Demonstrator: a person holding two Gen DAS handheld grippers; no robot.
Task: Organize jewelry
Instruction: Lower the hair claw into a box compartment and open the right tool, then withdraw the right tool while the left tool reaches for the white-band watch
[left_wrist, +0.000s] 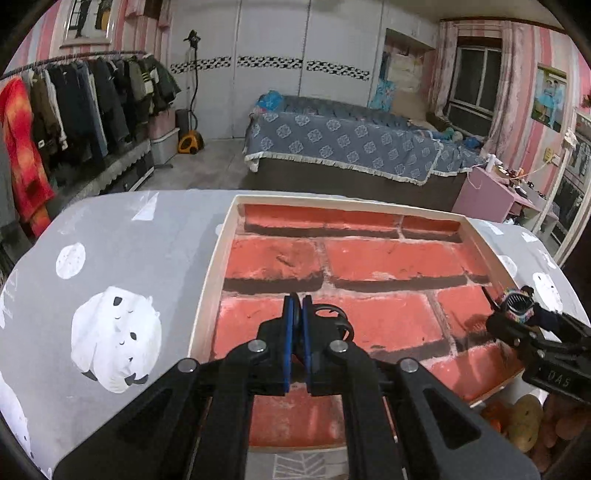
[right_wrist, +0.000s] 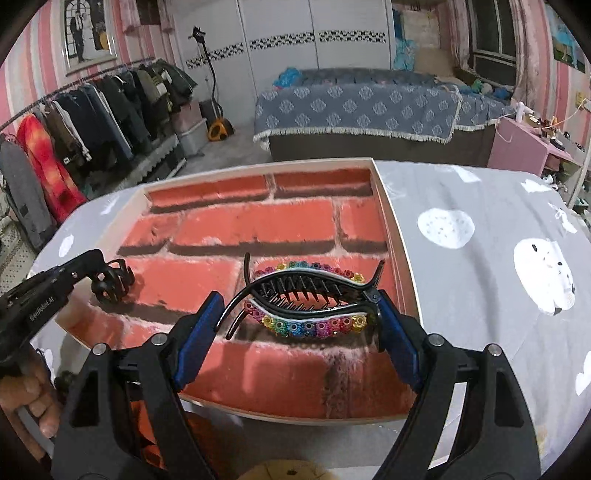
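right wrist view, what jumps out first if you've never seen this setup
The rainbow-studded hair clip grabs the eye first, spanning the right gripper between its blue pads above the near right part of the brick-print tray. Next comes the small black claw clip pinched by the left gripper over the tray's left side. The tray sits on a grey bear-print tablecloth.

Black clip held over the brick-patterned tray

A small black clip (left_wrist: 334, 317) is pinched in the left tongs (left_wrist: 297, 314) above the tray (left_wrist: 207, 288); right tongs (left_wrist: 517, 306) are seen at the far edge.
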